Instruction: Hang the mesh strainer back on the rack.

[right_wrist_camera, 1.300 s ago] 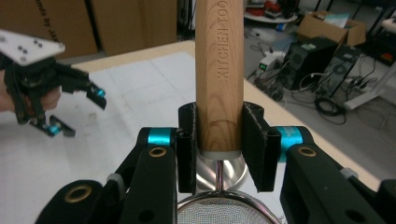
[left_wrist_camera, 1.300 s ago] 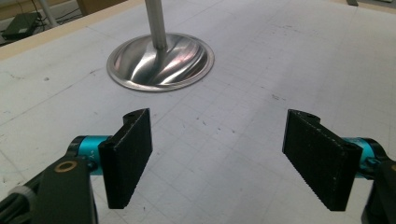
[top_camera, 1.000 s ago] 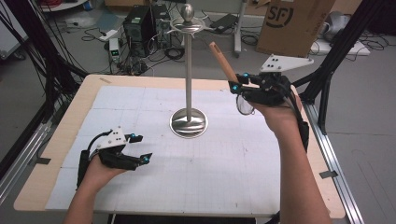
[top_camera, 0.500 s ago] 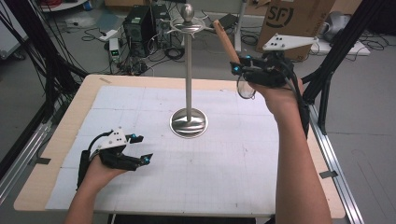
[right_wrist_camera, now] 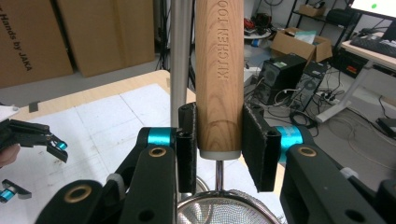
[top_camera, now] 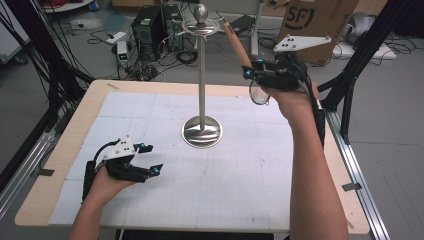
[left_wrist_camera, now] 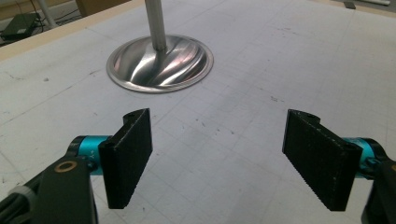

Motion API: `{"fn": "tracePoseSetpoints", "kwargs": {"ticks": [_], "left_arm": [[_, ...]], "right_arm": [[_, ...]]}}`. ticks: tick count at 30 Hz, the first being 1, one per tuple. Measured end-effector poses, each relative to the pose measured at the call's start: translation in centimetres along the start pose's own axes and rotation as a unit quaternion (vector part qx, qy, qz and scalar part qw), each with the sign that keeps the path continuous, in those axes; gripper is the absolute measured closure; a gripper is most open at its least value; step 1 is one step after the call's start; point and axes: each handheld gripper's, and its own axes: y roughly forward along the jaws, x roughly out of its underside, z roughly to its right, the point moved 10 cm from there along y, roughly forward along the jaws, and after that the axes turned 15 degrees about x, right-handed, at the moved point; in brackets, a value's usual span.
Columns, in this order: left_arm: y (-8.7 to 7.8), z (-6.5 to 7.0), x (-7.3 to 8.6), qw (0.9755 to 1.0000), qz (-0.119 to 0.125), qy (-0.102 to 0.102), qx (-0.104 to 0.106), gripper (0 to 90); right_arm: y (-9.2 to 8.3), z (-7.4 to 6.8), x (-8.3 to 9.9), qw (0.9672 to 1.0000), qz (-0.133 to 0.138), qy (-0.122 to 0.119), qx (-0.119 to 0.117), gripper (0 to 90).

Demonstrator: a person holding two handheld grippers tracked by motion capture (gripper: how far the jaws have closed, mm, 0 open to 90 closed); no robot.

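Observation:
A small strainer with a wooden handle [top_camera: 236, 44] and a wire mesh bowl [top_camera: 259, 94] is held in the air to the right of a tall metal stand [top_camera: 201, 75]. My right gripper [top_camera: 260, 75] is shut on the lower end of that handle [right_wrist_camera: 219, 70], whose tip points up toward the stand's ringed top [top_camera: 201, 25]. The mesh bowl [right_wrist_camera: 224, 212] hangs just below the jaws. My left gripper [top_camera: 151, 158] rests on the mat at the front left, open, nothing between its pads [left_wrist_camera: 128, 158]. The stand's round base [left_wrist_camera: 159, 63] lies ahead of it.
A white gridded mat [top_camera: 240, 175] covers the wooden table [top_camera: 55, 165]. Behind the table stand cardboard boxes [top_camera: 320, 20], a computer case [top_camera: 150, 25] and loose cables on the floor. Black frame struts [top_camera: 350, 80] rise at the right.
My right hand has lifted the strainer and carried it away from me and slightly left, bringing the handle's tip closer to the stand's top. The left hand has stayed put.

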Motion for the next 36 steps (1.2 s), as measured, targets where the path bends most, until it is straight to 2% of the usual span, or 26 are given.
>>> {"fn": "tracePoseSetpoints", "kwargs": {"ticks": [16,25,36], "left_arm": [[0.1,0.1,0.0,1.0000,0.000,-0.002,0.001,24.8],[0.0,0.0,0.0,1.0000,0.002,-0.001,0.000,24.8],[-0.1,0.0,-0.1,1.0000,0.005,0.000,0.002,24.8]], "right_arm": [[0.6,-2.4,-0.1,0.9996,-0.003,-0.017,-0.023,68.1],[2.1,-3.1,0.4,0.9994,-0.022,-0.025,-0.011,68.0],[3.4,-3.3,1.0,0.9989,-0.045,-0.016,0.000,68.1]]}}
